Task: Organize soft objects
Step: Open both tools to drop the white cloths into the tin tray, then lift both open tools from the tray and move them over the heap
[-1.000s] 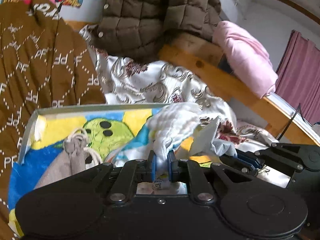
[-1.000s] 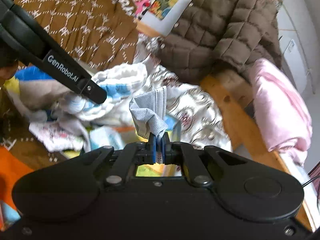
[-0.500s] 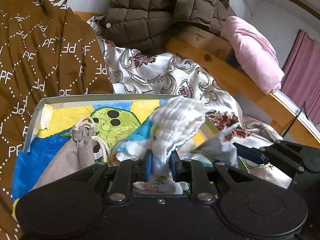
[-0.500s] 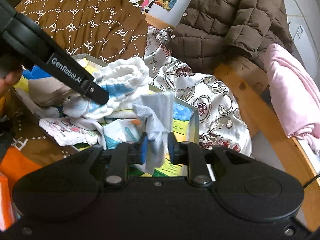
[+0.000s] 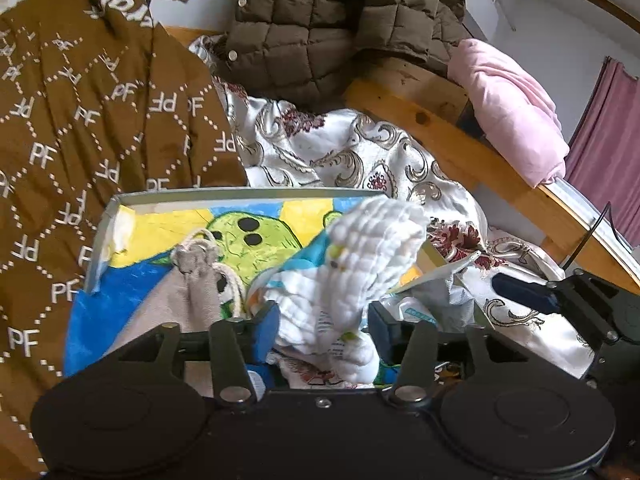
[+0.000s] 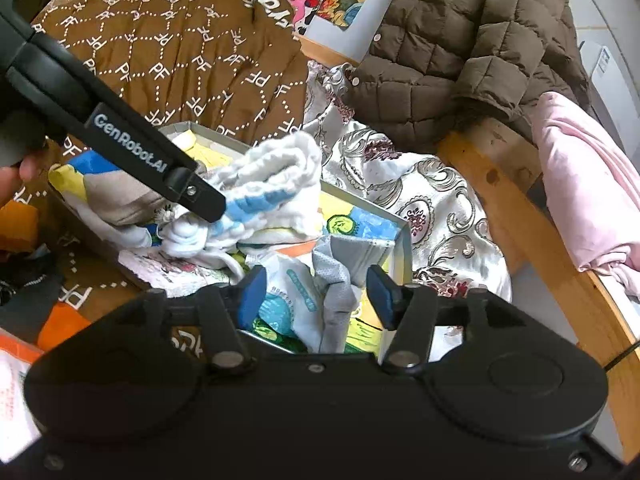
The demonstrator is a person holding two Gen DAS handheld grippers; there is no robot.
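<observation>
A shallow grey box [image 5: 240, 194] with a bright cartoon lining lies on the bed; its rim also shows in the right wrist view [image 6: 402, 236]. My left gripper [image 5: 323, 326] is open, and the white bumpy cloth [image 5: 368, 248] rests loose between its fingers in the box; the cloth also shows in the right wrist view [image 6: 276, 178]. My right gripper [image 6: 316, 294] is open over the box's right corner, and the grey face mask [image 6: 340, 272] lies loose between its fingers. A beige drawstring pouch [image 5: 196, 280] lies in the box at the left.
A brown PF-patterned garment [image 5: 80, 120] lies left of the box. A satin patterned sheet [image 5: 360, 160], a brown quilted jacket [image 5: 340, 20] and a pink cloth [image 5: 516, 108] on the wooden bed rail [image 5: 460, 148] lie behind. An orange item [image 6: 60, 326] lies near left.
Both grippers have opened and let go: the left released the white cloth, the right released the face mask. Both pieces now rest in the box. Both grippers have lowered toward it.
</observation>
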